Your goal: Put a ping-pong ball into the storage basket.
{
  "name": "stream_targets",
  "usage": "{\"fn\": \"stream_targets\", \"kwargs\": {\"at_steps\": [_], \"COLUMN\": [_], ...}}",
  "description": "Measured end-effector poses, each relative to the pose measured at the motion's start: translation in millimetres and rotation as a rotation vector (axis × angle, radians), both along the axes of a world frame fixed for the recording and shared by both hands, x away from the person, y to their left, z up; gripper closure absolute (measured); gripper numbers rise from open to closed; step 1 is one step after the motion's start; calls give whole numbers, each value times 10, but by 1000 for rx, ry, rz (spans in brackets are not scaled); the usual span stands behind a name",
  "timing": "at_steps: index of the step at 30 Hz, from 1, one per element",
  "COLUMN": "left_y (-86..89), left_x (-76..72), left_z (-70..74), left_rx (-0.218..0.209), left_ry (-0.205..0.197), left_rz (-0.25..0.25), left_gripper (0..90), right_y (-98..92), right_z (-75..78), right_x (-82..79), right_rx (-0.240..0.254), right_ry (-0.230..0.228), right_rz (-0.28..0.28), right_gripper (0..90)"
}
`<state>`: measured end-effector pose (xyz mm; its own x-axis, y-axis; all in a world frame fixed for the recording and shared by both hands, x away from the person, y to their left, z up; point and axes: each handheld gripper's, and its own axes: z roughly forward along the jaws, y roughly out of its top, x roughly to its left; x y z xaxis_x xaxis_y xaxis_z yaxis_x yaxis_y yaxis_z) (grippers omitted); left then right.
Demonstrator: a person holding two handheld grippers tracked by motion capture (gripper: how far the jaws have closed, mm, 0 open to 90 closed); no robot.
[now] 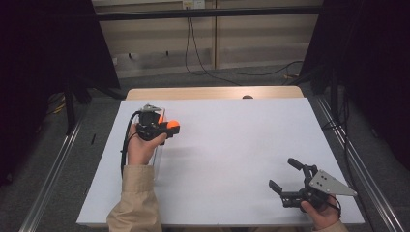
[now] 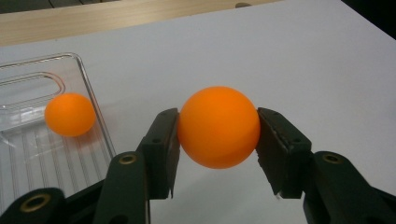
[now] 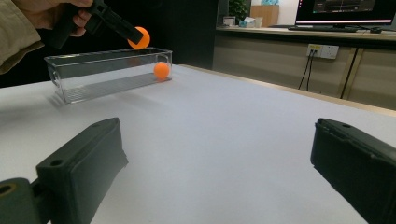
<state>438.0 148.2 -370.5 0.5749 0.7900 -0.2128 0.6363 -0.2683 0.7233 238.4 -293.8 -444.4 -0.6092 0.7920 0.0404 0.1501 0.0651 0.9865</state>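
My left gripper (image 2: 217, 135) is shut on an orange ball (image 2: 218, 127), held above the white table just right of a clear plastic bin (image 2: 84, 79). From above, that ball (image 1: 173, 127) shows at the gripper's tip (image 1: 170, 128) beside the bin (image 1: 157, 159). A second orange ball (image 2: 70, 114) lies inside the bin near its far end; it is also the lower ball (image 3: 161, 70) in the right gripper view, under the held ball (image 3: 140, 37). My right gripper (image 1: 285, 175) rests low at the table's near right corner, jaws wide open with nothing between them (image 3: 219, 154).
The white table top (image 1: 232, 145) spreads between the two hands. A wooden strip (image 1: 212, 93) runs along its far edge. Black frame rails and cables lie on the floor around the table.
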Motion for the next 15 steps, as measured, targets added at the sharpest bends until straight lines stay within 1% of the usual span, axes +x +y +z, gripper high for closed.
{"fn": "stream_targets", "kwargs": {"at_steps": [7, 15], "left_y": [35, 79], "left_x": [-4, -10], "left_z": [8, 11], "left_rx": [0, 0], "left_ry": [-8, -5], "left_rz": [7, 14], "left_gripper": [508, 508], "right_y": [0, -1], "right_z": [-1, -1], "right_x": [1, 1], "right_rx": [0, 1], "right_ry": [1, 2], "right_rz": [0, 1], "right_gripper": [25, 25]}}
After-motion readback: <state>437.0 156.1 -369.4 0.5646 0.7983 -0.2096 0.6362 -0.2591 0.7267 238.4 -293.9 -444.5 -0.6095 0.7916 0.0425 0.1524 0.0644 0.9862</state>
